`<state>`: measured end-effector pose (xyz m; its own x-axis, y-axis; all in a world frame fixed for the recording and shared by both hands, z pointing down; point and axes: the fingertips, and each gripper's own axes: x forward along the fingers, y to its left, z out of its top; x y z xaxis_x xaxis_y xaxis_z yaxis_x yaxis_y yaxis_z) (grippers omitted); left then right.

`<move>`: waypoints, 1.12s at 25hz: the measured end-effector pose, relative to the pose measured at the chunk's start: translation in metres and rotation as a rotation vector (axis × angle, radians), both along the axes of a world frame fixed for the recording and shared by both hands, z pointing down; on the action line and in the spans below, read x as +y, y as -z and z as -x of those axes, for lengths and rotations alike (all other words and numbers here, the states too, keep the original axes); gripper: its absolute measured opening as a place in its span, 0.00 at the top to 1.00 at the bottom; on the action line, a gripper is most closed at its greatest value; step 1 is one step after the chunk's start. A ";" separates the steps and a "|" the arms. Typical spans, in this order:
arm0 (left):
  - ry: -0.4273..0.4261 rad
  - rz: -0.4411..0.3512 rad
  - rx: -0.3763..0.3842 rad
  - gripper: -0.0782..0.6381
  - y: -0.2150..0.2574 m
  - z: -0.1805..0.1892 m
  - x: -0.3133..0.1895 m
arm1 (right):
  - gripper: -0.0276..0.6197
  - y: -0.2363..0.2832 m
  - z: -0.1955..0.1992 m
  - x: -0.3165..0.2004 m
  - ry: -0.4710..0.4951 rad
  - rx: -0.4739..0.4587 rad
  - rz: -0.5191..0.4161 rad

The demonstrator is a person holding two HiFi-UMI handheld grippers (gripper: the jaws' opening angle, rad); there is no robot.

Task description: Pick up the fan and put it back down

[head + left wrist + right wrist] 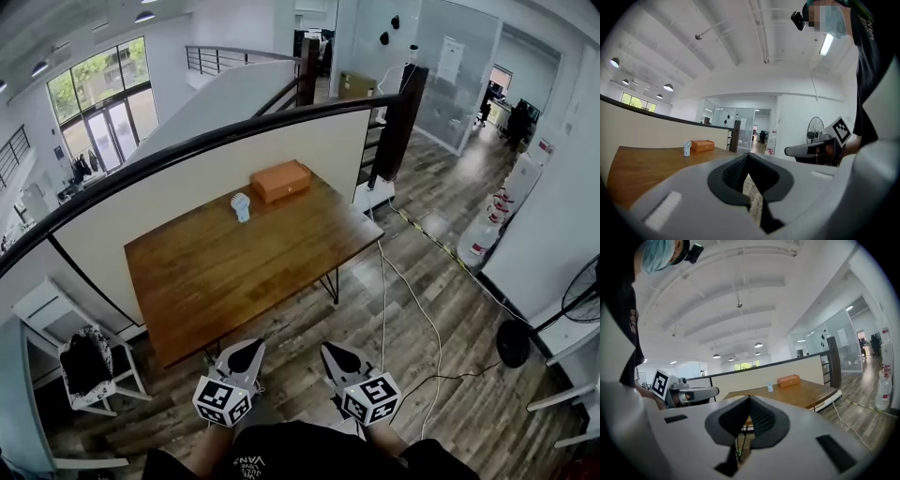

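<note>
Wooden table [234, 281] in the head view: the little white fan [241, 207] stands near the far edge, just beside an orange box [280, 180]. The left gripper [251, 349] and right gripper [333, 353] hover well short of it (not even over the table). Left gripper view: jaws pressed together, nothing between. Right gripper view: same deal, closed and empty.

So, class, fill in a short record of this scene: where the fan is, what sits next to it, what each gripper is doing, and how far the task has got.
fan: small pale fan, upright on the far part of the wooden table
neighbour: orange box, close beside the fan, by the table's far edge
left gripper: jaws together, nothing between them, held short of the table's near edge
right gripper: jaws together, empty, next to the left one
task stage: fan untouched, pick-up not yet begun
</note>
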<state>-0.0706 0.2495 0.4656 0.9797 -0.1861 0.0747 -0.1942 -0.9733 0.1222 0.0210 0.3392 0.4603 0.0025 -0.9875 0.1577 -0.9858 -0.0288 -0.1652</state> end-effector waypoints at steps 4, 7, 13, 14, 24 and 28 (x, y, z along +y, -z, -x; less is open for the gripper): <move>0.003 -0.001 -0.001 0.87 -0.002 0.000 -0.002 | 0.94 0.006 -0.003 -0.001 0.015 -0.027 -0.062; -0.020 0.011 -0.018 0.87 -0.007 -0.008 -0.005 | 0.94 0.007 -0.009 -0.005 0.020 -0.042 -0.084; -0.042 0.038 -0.025 0.67 -0.012 -0.038 -0.034 | 0.72 0.005 -0.025 -0.031 0.019 -0.069 -0.089; -0.046 0.041 -0.027 0.67 -0.013 -0.044 -0.040 | 0.72 0.004 -0.028 -0.038 0.020 -0.071 -0.087; -0.034 0.084 -0.024 0.64 -0.018 -0.097 -0.130 | 0.72 0.007 -0.079 -0.126 0.036 -0.064 -0.046; -0.008 0.096 -0.014 0.64 -0.018 -0.106 -0.171 | 0.72 0.011 -0.092 -0.169 0.059 -0.056 -0.027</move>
<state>0.0353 0.0781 0.4832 0.9799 -0.1696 0.1054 -0.1889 -0.9587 0.2127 0.1131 0.1698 0.4496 -0.0644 -0.9896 0.1290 -0.9748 0.0347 -0.2205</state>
